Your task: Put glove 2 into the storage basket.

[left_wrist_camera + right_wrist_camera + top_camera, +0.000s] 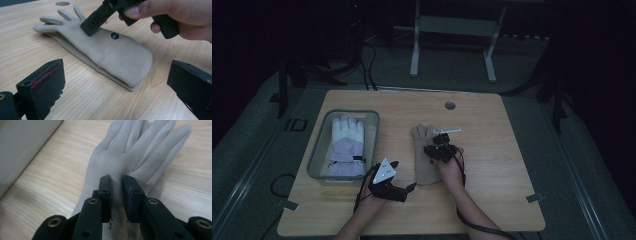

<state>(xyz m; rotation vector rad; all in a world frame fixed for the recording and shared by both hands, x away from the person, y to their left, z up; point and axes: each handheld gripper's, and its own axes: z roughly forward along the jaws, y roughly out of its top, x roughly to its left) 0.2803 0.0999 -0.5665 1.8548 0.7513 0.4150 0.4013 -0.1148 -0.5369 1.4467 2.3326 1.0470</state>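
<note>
Right gripper (117, 185): we see it pinching the tan glove (130, 155).
Left gripper (115, 82): jaws wide apart, holding nothing.

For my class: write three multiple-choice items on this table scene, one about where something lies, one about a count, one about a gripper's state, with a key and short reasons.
1. Where does the white glove lie?
A. In the clear bin
B. On the bare table
C. On the floor

2. How many gloves are in the scene?
A. One
B. Two
C. Four

3. How do the jaws of the left hand-held gripper stand?
A. Clamped on the beige glove
B. Wide apart with nothing between them
C. Closed on the bin's rim

Key:
1 A: the high view shows the white glove inside the bin at the table's left.
2 B: the white one plus the beige glove lying flat on the table.
3 B: the left gripper view shows its jaws spread short of the beige glove, while the right hand-held gripper pinches that glove near the knuckles.
</note>
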